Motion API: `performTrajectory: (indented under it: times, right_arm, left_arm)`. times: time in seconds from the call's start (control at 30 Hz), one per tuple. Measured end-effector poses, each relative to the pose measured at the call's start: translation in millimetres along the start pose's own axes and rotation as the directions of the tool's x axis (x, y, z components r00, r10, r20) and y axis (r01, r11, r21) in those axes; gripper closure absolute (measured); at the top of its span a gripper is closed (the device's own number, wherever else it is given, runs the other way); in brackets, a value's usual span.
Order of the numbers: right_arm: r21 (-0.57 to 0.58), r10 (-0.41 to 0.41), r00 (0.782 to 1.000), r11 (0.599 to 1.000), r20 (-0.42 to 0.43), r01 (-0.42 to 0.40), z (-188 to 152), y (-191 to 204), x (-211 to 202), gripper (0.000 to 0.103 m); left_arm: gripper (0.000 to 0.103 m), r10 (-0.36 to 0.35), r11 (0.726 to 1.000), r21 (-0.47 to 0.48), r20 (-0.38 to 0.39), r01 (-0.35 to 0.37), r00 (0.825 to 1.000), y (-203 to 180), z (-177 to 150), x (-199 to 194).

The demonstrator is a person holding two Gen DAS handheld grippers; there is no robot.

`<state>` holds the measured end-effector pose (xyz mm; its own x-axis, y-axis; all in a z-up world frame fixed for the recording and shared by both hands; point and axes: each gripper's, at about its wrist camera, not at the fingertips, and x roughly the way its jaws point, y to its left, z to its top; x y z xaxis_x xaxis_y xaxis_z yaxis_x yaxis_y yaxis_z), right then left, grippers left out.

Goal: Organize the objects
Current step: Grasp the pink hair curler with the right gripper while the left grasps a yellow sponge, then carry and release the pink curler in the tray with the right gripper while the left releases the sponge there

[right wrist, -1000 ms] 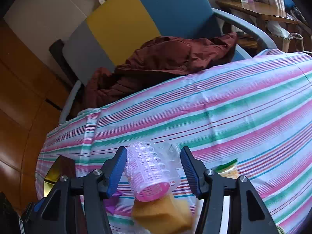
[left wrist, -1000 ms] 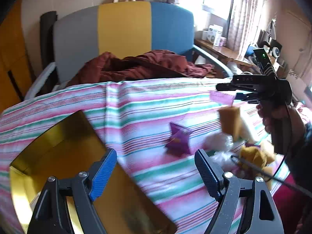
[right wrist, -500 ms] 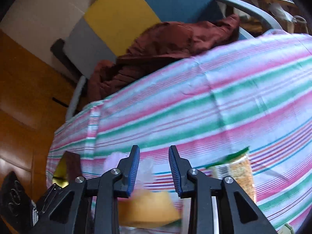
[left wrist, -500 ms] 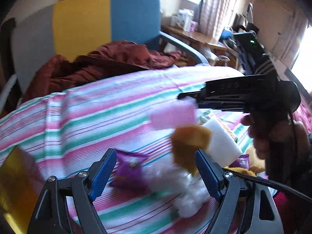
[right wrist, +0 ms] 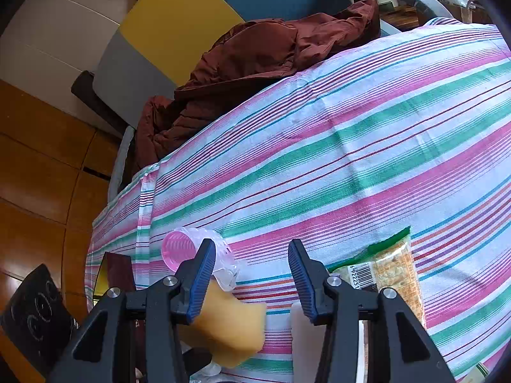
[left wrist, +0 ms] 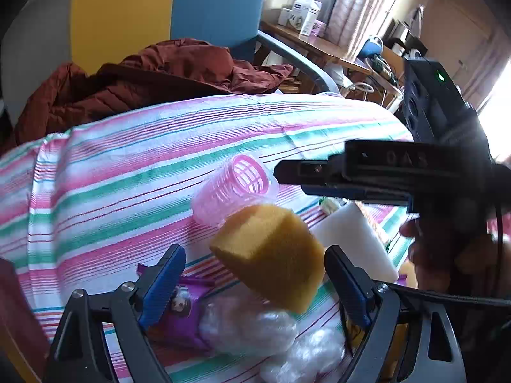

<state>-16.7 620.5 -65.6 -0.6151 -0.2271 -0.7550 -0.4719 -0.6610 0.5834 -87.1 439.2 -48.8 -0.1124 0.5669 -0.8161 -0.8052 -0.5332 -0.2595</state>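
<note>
A pink hair roller (left wrist: 234, 186) lies on the striped cloth (left wrist: 143, 172); it also shows in the right wrist view (right wrist: 179, 249), just left of my right gripper (right wrist: 252, 274), which is open and empty. A yellow sponge (left wrist: 271, 258) sits tilted between the open fingers of my left gripper (left wrist: 255, 284), not pinched; it shows below the right fingers too (right wrist: 226, 325). A white foam block (left wrist: 354, 239), a purple packet (left wrist: 185, 316) and clear plastic wrap (left wrist: 255, 325) lie close around.
A snack packet with a barcode (right wrist: 386, 271) lies right of the right gripper. A gold tray edge (right wrist: 108, 271) is at the far left. A dark red jacket (left wrist: 153, 79) lies on the chair behind the table. A wooden desk (left wrist: 319, 44) stands at the back right.
The right gripper let go of the pink roller, which now lies on the cloth, and its jaws have opened again. The left gripper swung right, off the gold tray, and closed in around the sponge.
</note>
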Motion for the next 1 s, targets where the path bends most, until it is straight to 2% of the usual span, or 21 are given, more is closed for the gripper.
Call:
performTrajectory:
  times: [0.17, 0.2, 0.23, 0.27, 0.3, 0.43, 0.57, 0.7, 0.73, 0.77, 0.8, 0.83, 0.93, 1.0]
  right_arm:
    - [-0.006, 0.008, 1.000, 1.000, 0.017, -0.008, 1, 1, -3, 0.052]
    - [-0.006, 0.009, 1.000, 1.000, 0.020, -0.009, 1, 2, -3, 0.050]
    - [-0.006, 0.016, 1.000, 1.000, 0.020, -0.016, 1, 2, -3, 0.046]
    - [-0.008, 0.027, 0.999, 1.000, 0.021, -0.027, 1, 3, -3, 0.042]
    - [-0.013, 0.041, 0.999, 0.999, 0.021, -0.041, 2, 4, -3, 0.040]
    - [-0.024, 0.091, 0.996, 0.996, 0.003, -0.091, 1, 9, 0, 0.026]
    - [-0.059, 0.101, 0.995, 0.993, -0.019, -0.102, -2, 18, 4, 0.024]
    - [-0.111, 0.062, 0.997, 0.992, -0.053, -0.068, -6, 27, 12, 0.024]
    - [-0.135, 0.040, 0.997, 0.990, -0.060, -0.047, -8, 29, 14, 0.031]
    - [-0.168, 0.004, 0.998, 0.986, -0.056, -0.013, -10, 32, 15, 0.053]
    - [-0.187, -0.024, 0.999, 0.982, -0.048, 0.014, -10, 34, 15, 0.064]
    - [-0.181, -0.038, 0.999, 0.983, -0.036, 0.031, -9, 33, 14, 0.068]
    - [-0.113, -0.057, 0.998, 0.992, 0.011, 0.058, -2, 15, 4, 0.068]
    - [-0.062, -0.045, 0.999, 0.997, 0.026, 0.047, 4, 0, -2, 0.068]
  left_arm:
    - [0.010, -0.025, 0.999, -0.046, -0.027, 0.024, 0.999, 2, 3, 21]
    - [0.013, -0.046, 0.997, -0.059, -0.032, 0.044, 0.998, 3, 3, 25]
    - [0.019, -0.078, 0.995, -0.068, -0.034, 0.076, 0.996, 3, 2, 27]
    - [0.038, -0.114, 0.992, -0.066, -0.032, 0.111, 0.993, 1, 2, 27]
    - [0.046, -0.151, 0.987, -0.057, -0.031, 0.149, 0.988, -1, 2, 27]
    - [0.050, -0.137, 0.990, 0.009, -0.016, 0.138, 0.990, -11, -3, 21]
    - [0.051, -0.131, 0.990, 0.049, -0.002, 0.131, 0.991, -17, -9, 17]
    - [0.051, -0.122, 0.989, 0.082, 0.004, 0.121, 0.992, -22, -13, 15]
    - [0.051, -0.121, 0.989, 0.089, 0.005, 0.120, 0.993, -24, -14, 14]
    - [0.052, -0.119, 0.989, 0.093, 0.007, 0.117, 0.993, -25, -15, 13]
    - [0.053, -0.116, 0.989, 0.095, 0.010, 0.115, 0.993, -26, -16, 12]
    - [0.053, -0.121, 0.988, 0.095, 0.012, 0.119, 0.993, -26, -17, 10]
    - [0.054, -0.143, 0.985, 0.099, 0.035, 0.139, 0.989, -30, -20, -3]
    - [0.054, -0.150, 0.986, 0.081, 0.048, 0.146, 0.988, -29, -21, -12]
